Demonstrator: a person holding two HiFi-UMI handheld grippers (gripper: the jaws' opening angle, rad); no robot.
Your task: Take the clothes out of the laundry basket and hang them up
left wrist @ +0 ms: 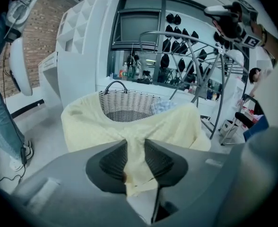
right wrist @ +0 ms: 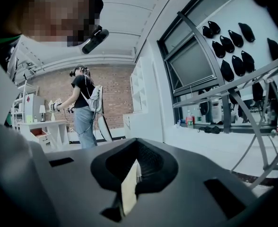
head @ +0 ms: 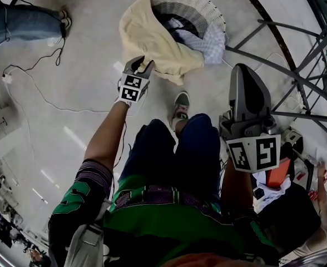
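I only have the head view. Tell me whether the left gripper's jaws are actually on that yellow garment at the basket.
Observer: Yes. In the left gripper view, the left gripper has its jaws closed on a gathered fold of the yellow garment. The garment drapes over the rim of the wicker basket.
Operator: Now give me the right gripper's jaws.
Observer: In the right gripper view, the right gripper has its jaws shut together.
Operator: Say what it faces.
Observer: It faces away from the basket, toward a brick wall, with a person standing at a white table.
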